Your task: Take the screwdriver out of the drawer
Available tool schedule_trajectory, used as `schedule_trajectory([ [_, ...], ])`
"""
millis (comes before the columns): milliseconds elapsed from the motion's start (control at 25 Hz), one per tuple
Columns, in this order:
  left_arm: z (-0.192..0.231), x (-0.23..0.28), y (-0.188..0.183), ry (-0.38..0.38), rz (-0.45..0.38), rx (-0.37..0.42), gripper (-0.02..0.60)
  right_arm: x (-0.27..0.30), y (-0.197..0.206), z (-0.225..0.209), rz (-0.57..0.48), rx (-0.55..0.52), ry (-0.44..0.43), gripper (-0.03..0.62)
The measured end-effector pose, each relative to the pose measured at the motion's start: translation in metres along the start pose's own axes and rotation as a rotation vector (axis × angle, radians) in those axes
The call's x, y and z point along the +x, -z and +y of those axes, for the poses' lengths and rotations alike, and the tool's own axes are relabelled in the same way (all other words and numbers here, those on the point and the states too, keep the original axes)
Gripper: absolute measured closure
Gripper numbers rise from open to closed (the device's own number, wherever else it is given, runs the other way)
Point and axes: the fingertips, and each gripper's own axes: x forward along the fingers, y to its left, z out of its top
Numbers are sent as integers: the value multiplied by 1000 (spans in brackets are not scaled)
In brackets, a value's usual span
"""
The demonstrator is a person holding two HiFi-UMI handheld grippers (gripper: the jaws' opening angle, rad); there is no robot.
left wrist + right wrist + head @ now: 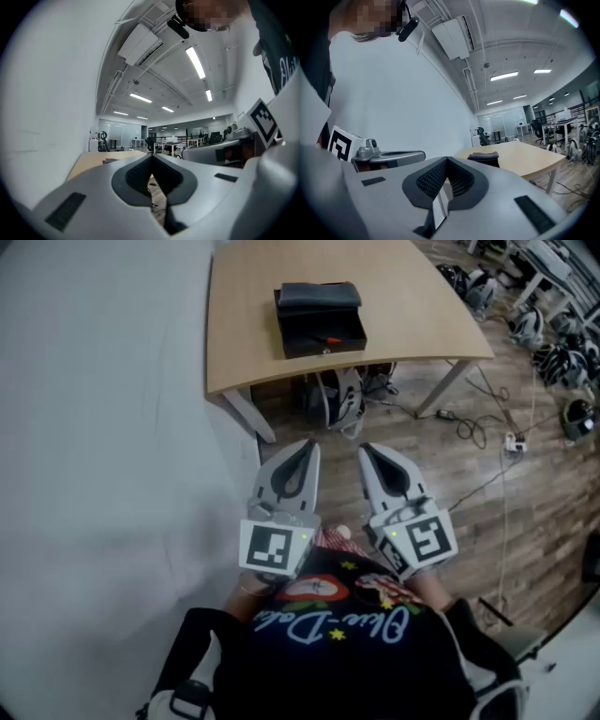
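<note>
1. Head view showed the left gripper [307, 446] and right gripper [367, 450] held side by side at the person's chest, well short of the desk [412, 306].
2. Each gripper's own view showed its jaws closed tip to tip with nothing between them.
3. A black box [317, 298] sat near the desk's near edge, closer to the left edge than the right. Its drawer [323, 341] stood pulled out toward the person.
4. The screwdriver [328, 339] lay in that drawer, a small orange-marked shape; finer detail was too small to tell.
5. It would likely be light and stiff, with a smooth shaft prone to rolling, so the handle seemed the surest hold.
6. Bare desk lay right of the box. A wall [94, 427] ran close along the left edge, and cables [473, 427] trailed on the floor to the right.
</note>
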Motion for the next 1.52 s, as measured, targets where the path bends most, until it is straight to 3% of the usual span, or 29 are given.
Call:
schedule_trajectory([
  [560,-3,-1,-1,-20,-6,-21,581,-14,-4,-15,-57,43,8,594],
  [840,1,21,0,-4,-14,-10,581,-5,-8,-32,-52,12,21,593],
  [1280,39,91,2,27,-42,-10,581,53,-18,-71,-35,11,8,592],
  [1520,73,120,8,7,-32,-21,581,96,-21,-91,-14,16,-15,592],
])
